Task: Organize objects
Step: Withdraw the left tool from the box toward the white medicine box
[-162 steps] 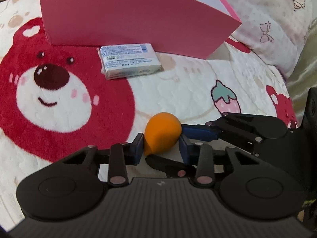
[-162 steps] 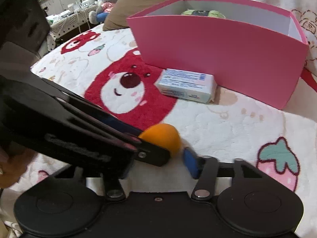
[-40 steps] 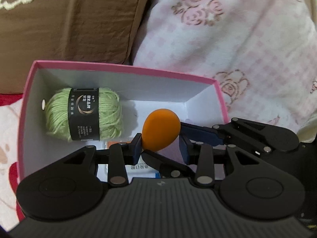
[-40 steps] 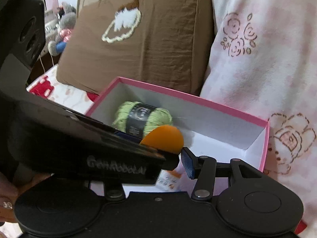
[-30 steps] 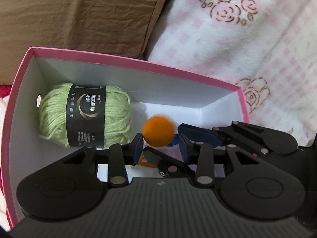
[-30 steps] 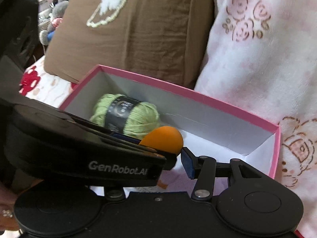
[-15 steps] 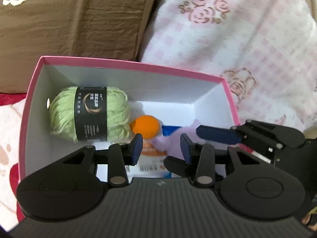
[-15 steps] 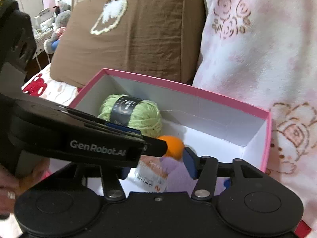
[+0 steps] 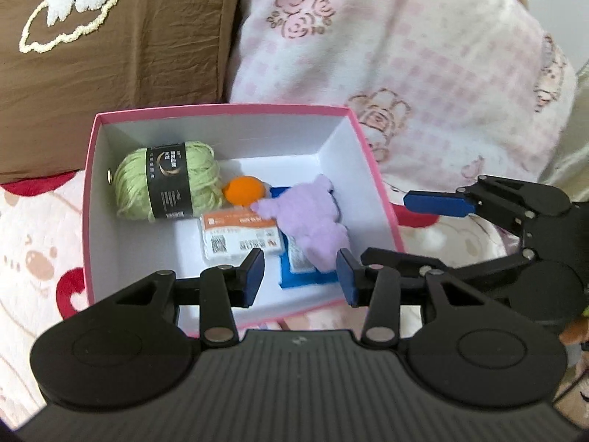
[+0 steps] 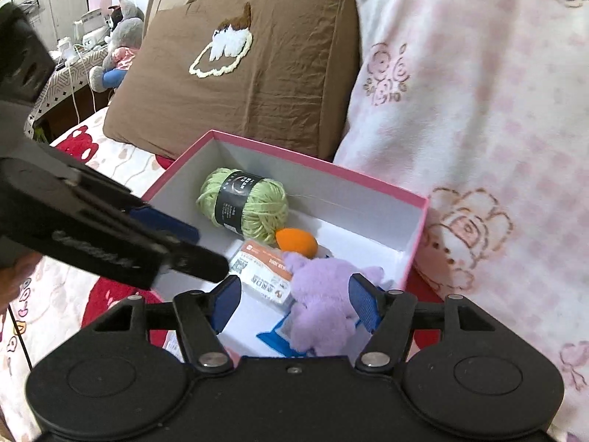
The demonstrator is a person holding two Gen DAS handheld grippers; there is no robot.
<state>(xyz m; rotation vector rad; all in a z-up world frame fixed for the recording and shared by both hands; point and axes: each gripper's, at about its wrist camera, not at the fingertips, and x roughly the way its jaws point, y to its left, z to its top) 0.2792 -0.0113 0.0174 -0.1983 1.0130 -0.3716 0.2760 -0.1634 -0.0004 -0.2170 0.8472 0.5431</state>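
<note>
Left wrist view: we see the pink cardboard box [image 9: 371, 169] filling mid-frame, the green yarn skein [image 9: 167, 180] at its upper left. The small orange foam egg [image 9: 243, 190], gripped by our left claw [image 9: 300, 276] a second ago, now lies beside the yarn. Both the left and the right claw [image 10: 294, 304] gape wide, empty. That item is stowed.
</note>
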